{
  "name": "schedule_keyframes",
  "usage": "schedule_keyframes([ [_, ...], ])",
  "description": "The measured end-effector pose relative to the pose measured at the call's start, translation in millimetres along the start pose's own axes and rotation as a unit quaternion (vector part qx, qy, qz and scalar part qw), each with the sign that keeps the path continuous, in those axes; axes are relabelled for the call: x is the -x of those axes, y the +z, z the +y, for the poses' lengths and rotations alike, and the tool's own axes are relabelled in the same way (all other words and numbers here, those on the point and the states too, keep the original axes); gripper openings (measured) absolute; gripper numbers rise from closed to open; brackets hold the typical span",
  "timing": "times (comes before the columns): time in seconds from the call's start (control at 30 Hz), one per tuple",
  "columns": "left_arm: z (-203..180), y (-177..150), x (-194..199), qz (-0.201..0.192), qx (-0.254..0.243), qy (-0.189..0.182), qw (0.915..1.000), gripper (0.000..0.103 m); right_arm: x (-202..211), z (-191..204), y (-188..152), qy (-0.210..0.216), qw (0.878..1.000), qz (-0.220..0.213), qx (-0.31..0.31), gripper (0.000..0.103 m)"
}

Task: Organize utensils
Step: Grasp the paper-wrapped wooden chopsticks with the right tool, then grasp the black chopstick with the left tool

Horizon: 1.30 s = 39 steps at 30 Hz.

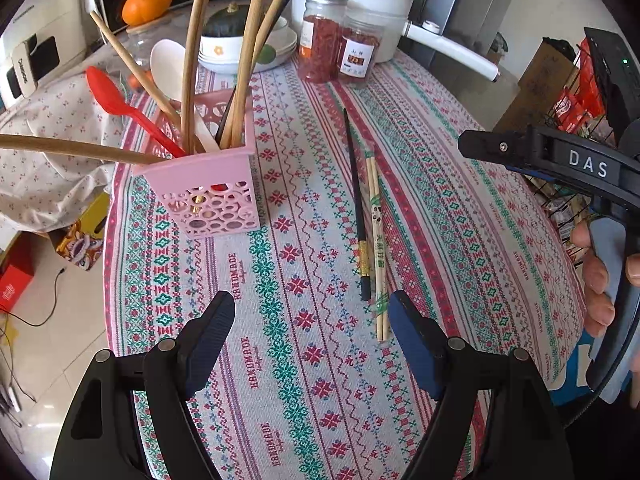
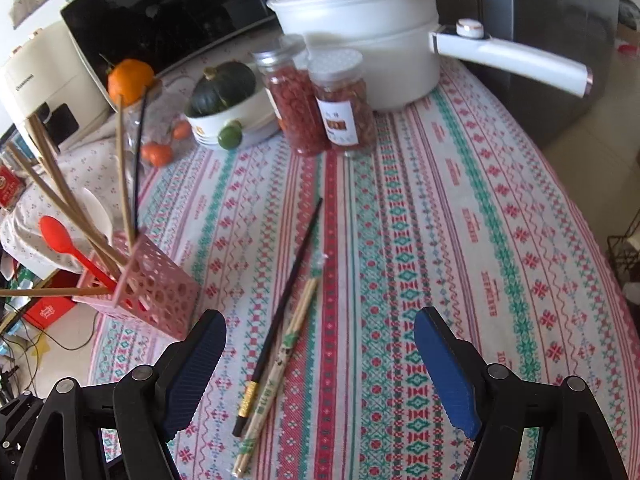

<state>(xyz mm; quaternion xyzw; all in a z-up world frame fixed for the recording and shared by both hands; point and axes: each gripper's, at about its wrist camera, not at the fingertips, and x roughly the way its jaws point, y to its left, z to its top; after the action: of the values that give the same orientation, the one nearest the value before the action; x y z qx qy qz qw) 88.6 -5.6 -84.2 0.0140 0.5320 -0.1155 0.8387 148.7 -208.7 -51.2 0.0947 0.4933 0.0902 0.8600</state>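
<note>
Chopsticks lie loose on the worktop (image 1: 460,208), which wears a cloth striped in red, green and grey patterns. One is a single black chopstick (image 1: 356,204) with a gold band near its thick end; touching or just beside it lies a pale bamboo pair (image 1: 378,248) printed with green marks and a small panda. In the right wrist view the black chopstick (image 2: 280,316) and the bamboo pair (image 2: 276,380) run from between the fingers toward the jars.

Left of them stands a pink perforated utensil holder (image 1: 208,188), seen tilted in both views. It holds several long wooden chopsticks (image 1: 192,52), a red spoon (image 1: 120,104) and a white spoon (image 1: 172,68).

The left tool (image 1: 310,340) hangs over the cloth with its fingers spread wide and nothing between them; its right finger sits just beside the thick ends of the bamboo pair. The right tool (image 2: 320,368) is likewise spread, its fingers either side of the loose chopsticks without touching them. In the left wrist view the right tool's body shows at the right edge, with a hand (image 1: 600,280) wrapped round its grip.

Farther back are two clear jars (image 2: 320,108) of reddish contents, a white pot (image 2: 372,40) with a long handle, stacked bowls holding a dark green squash (image 2: 224,88), and an orange (image 2: 130,80).
</note>
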Motion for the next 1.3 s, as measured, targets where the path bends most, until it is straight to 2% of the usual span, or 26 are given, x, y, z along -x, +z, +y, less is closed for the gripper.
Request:
schedule_keyframes([
  [0.13,4,1,-11,0.014,-0.003,0.007,0.9999,0.081,-33,-8,-3,-0.013,0.998,0.053,-0.012,0.082],
  [0.27,10,1,-20,0.025,-0.005,0.017,0.9995,0.081,-60,-11,-2,-0.018,0.996,0.086,-0.021,0.082],
  [0.57,22,1,-30,0.038,-0.007,0.022,0.9990,0.081,-99,11,0,-0.027,0.992,0.121,-0.003,0.082],
  [0.7,20,0,-30,0.039,-0.016,0.028,0.9987,0.081,-113,18,-3,-0.054,0.989,0.137,0.007,0.082],
  [0.77,20,-1,-29,0.039,-0.019,0.030,0.9986,0.081,-115,23,-4,-0.073,0.989,0.130,0.024,0.081],
  [0.87,18,-1,-29,0.040,-0.021,0.032,0.9985,0.081,-117,30,-6,-0.102,0.985,0.128,0.045,0.073],
  [0.97,15,0,-28,0.040,-0.022,0.031,0.9985,0.081,-113,32,-7,-0.099,0.985,0.127,0.056,0.049],
  [1.03,12,1,-27,0.039,-0.024,0.031,0.9985,0.081,-108,27,-8,-0.090,0.985,0.133,0.060,0.019],
  [1.07,9,2,-26,0.038,-0.025,0.030,0.9985,0.081,-105,22,-9,-0.083,0.985,0.136,0.061,0.017],
  [1.13,3,4,-26,0.037,-0.029,0.029,0.9985,0.081,-99,8,-13,-0.072,0.986,0.142,0.055,0.004],
  [1.3,-26,17,-27,0.024,-0.047,0.022,0.9983,0.081,-75,-38,-16,-0.065,0.988,0.137,0.028,0.003],
])
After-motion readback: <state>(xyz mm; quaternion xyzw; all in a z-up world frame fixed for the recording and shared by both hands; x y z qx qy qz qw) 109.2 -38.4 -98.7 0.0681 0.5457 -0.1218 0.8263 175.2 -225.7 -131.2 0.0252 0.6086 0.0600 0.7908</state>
